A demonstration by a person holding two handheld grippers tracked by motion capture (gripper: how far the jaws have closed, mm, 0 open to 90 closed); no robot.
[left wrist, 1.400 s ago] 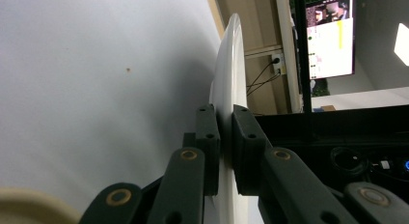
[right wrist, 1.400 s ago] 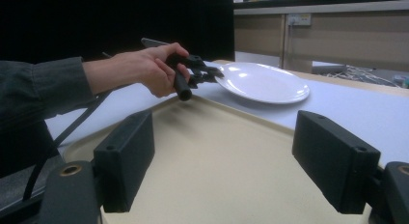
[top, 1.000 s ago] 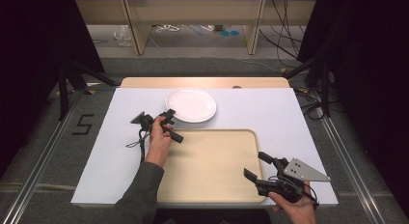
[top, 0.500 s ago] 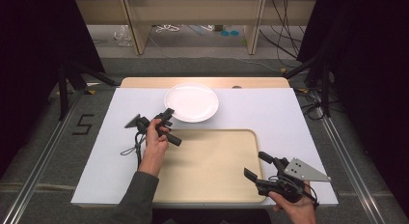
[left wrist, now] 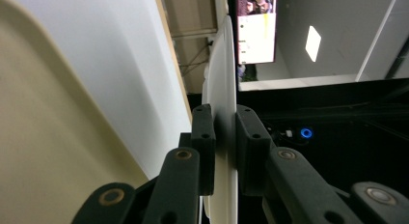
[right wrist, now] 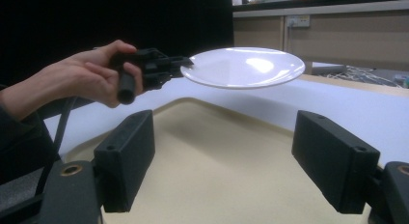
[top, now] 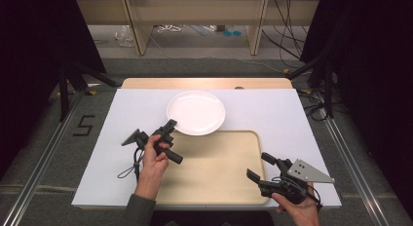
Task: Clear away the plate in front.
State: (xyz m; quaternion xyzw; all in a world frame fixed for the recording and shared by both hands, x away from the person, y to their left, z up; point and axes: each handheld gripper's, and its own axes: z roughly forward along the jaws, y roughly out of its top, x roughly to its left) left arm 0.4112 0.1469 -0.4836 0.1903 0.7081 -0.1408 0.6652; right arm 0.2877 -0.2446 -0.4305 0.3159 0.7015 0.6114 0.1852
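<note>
A white plate (top: 196,112) hangs level above the white table cover, its near edge over the far left corner of the beige tray (top: 214,172). My left gripper (top: 171,124) is shut on the plate's left rim. In the left gripper view both pads press the plate (left wrist: 219,79) edge-on inside the left gripper (left wrist: 224,122). My right gripper (top: 257,165) rests open and bare at the tray's near right corner. The right gripper view shows the right gripper (right wrist: 231,156) over the tray (right wrist: 217,113), facing the lifted plate (right wrist: 243,67) and the left gripper (right wrist: 181,64).
The white table cover (top: 292,119) spreads around the tray, with a wooden strip (top: 204,83) along the far edge. Black stands (top: 68,84) flank the table, and cables (top: 185,28) lie on the floor beyond it.
The left hand has carried the plate nearer and slightly right, from the far white cover to the tray's far left corner. The right gripper has stayed put.
</note>
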